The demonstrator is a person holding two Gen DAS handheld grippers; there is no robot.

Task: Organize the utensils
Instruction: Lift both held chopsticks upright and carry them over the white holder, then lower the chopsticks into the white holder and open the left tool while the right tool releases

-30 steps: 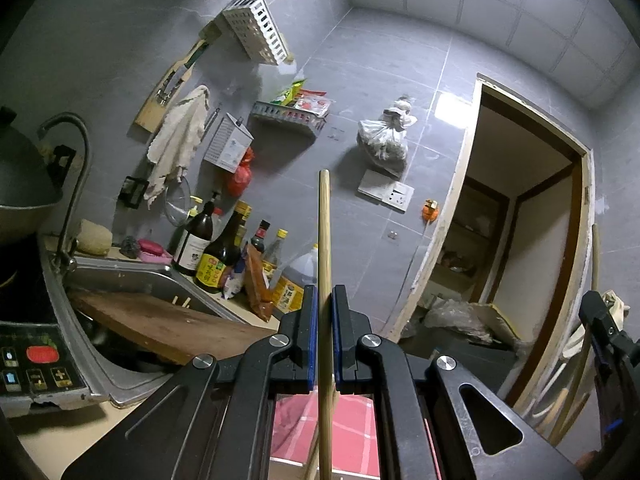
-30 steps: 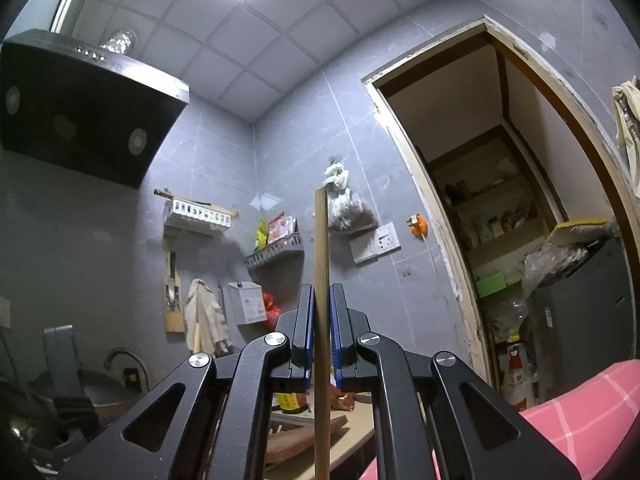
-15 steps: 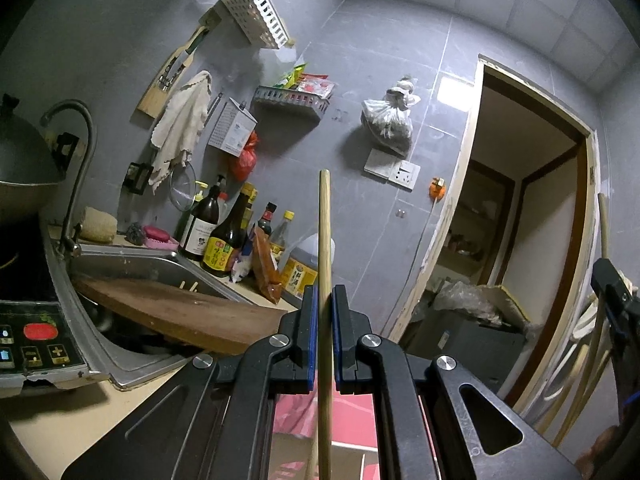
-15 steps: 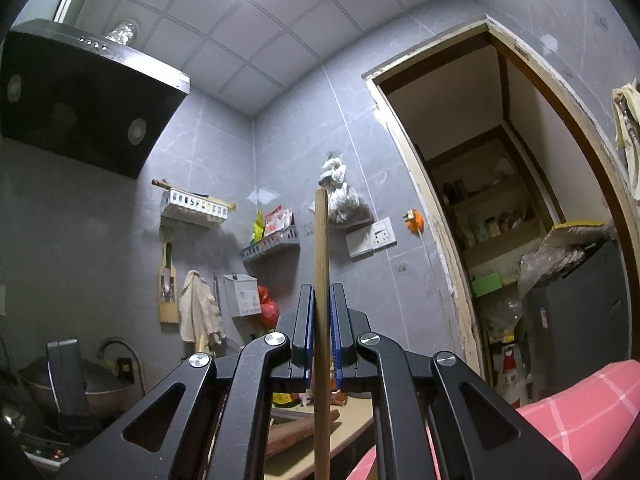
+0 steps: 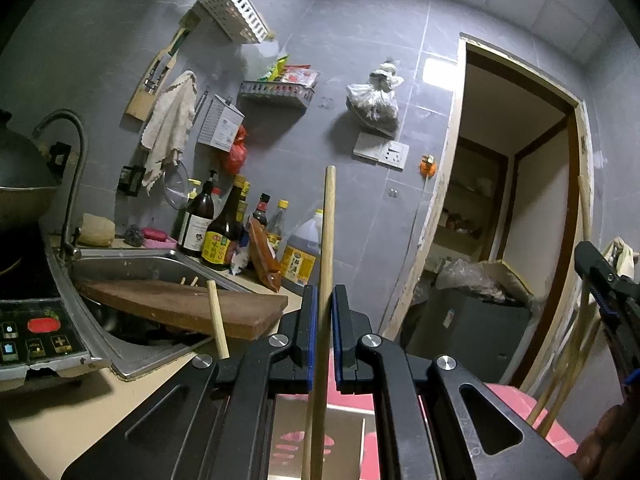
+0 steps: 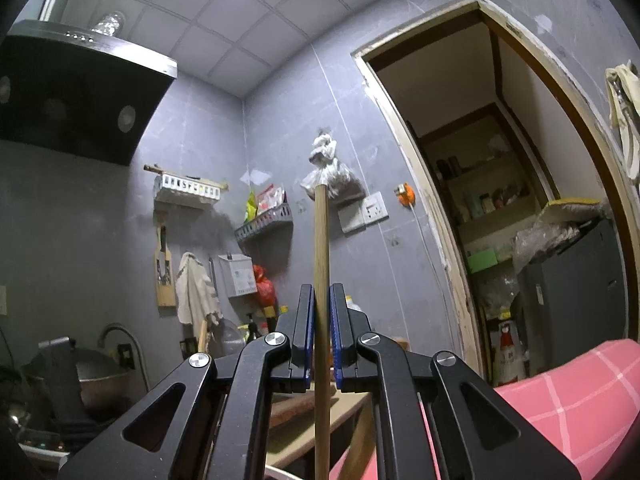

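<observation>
- Left tool (image 5: 323,332): matte black plastic arms with triangular cut-outs, round silver screws at the pivots, blue pads lining both fingers.
- Right tool (image 6: 322,332): same black build, silver screws, blue pads.

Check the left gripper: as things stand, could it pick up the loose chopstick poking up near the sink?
Probably not yet. The left gripper is shut on a chopstick standing upright between its pads, so the jaws are occupied. The loose chopstick stands just left of it, otherwise unobstructed.
</observation>
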